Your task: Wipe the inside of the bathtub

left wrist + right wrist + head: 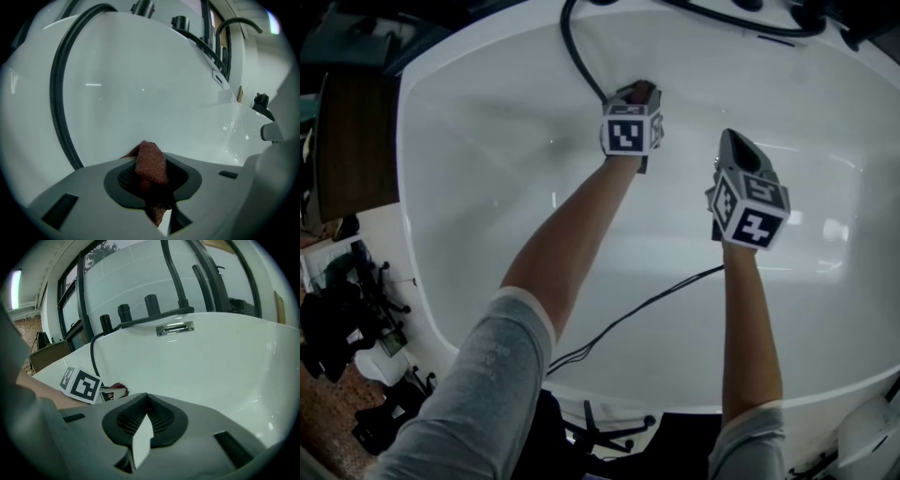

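Left tool (637, 94) clamped, right tool (736, 150) closed.

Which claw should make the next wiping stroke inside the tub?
Left. The left claw is shut on the reddish cloth and sits close to the far wall of the bathtub, beside the black hose. The right claw is shut on nothing and hangs over the middle of the basin.

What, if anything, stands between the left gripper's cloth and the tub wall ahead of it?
Nothing visible straight ahead: the red cloth, clamped in the left gripper, faces bare bathtub wall. A black hose hangs down that wall just left of it.
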Motion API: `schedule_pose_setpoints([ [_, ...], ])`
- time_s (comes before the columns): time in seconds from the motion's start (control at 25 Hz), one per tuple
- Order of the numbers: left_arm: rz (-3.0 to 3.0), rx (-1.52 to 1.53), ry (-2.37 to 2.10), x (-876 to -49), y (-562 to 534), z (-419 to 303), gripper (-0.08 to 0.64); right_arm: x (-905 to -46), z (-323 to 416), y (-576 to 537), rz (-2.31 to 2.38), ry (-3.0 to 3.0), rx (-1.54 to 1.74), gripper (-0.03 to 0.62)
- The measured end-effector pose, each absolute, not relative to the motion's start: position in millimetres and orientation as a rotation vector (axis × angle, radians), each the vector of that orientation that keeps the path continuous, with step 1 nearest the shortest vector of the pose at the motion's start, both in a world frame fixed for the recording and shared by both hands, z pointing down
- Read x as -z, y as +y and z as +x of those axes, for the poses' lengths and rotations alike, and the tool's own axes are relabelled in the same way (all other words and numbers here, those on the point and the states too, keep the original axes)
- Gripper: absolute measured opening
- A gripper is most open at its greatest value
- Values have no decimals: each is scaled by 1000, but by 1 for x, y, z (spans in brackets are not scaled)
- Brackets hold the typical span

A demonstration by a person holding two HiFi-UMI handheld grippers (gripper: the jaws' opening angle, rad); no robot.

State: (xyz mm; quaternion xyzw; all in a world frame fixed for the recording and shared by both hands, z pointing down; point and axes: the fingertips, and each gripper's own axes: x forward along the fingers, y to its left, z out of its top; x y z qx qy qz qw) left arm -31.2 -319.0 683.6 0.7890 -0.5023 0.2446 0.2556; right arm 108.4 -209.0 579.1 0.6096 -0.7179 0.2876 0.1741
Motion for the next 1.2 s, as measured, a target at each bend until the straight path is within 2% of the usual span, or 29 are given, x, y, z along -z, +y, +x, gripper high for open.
schedule_pose_setpoints([
  [0.32, 2179, -644, -1390, -585, -343, -23, 89, -504, 114, -197, 1746, -2040, -791, 6],
  [0.72, 2229, -627, -1465, -505, -362, -40, 89, -433, 126, -187, 1816, -2048, -745, 6],
  [1.2, 2326, -673, -1403, -392, -295, -74, 91, -341, 122, -140, 1767, -2080, -736, 6],
])
